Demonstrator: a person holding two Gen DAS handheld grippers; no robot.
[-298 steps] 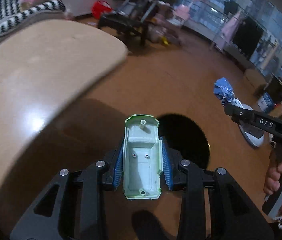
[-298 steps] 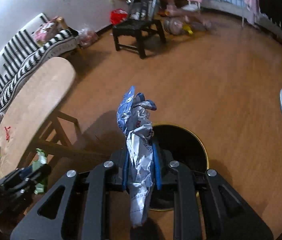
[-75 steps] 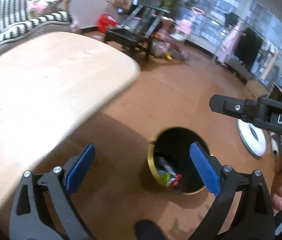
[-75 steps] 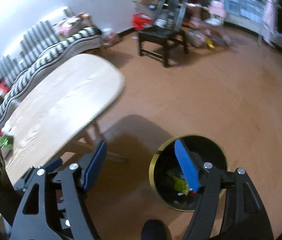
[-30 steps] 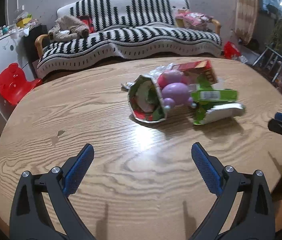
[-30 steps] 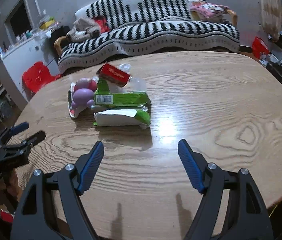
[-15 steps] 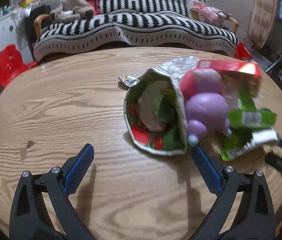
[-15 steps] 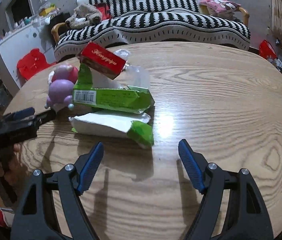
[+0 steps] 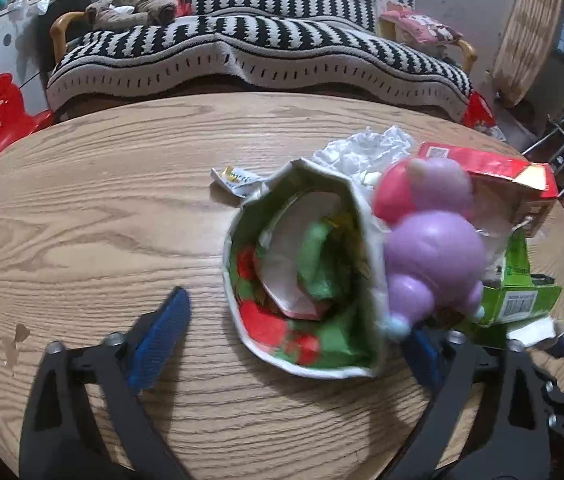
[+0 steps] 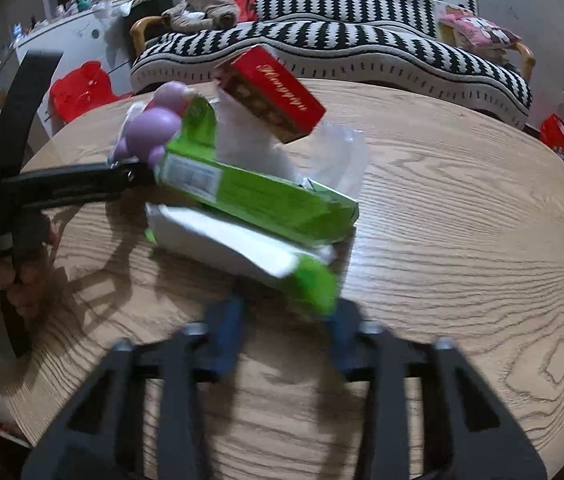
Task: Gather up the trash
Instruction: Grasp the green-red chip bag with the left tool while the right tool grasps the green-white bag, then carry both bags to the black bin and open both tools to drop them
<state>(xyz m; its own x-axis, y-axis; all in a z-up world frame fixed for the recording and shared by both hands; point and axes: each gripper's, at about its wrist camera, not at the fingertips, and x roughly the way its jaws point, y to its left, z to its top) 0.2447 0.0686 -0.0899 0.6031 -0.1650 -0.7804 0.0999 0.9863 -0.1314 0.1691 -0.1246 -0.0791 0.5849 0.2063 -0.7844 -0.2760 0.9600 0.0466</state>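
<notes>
A: What are the left tongs (image 9: 289,344) doing?

B: They are hanging wide open over the wooden counter (image 9: 94,216), gripping nothing. A torn paper bag (image 9: 301,276) printed in green and red is lying on its side between their blue pads (image 9: 162,332), its mouth facing the camera.

A: And what is sitting beside the bag?

B: A purple toy (image 9: 433,256) is leaning against the bag's right edge, with a pink ball-like part just behind it. A red box (image 9: 489,168) is lying behind the toy, and a green carton (image 9: 521,292) is lying to its right. Crumpled white plastic (image 9: 365,148) is showing behind the bag.

A: What about the right tongs (image 10: 285,332)?

B: They are standing open too, holding nothing. They look blurred. Their pads are straddling the near corner of a flattened white and green carton (image 10: 242,248) on the counter; whether they are touching it, I cannot tell.

A: Is anything lying on that one?

B: Yes, the green carton is resting across it, and the red box is tilting above both. In this view the left tongs are reaching in beside the purple toy.
</notes>
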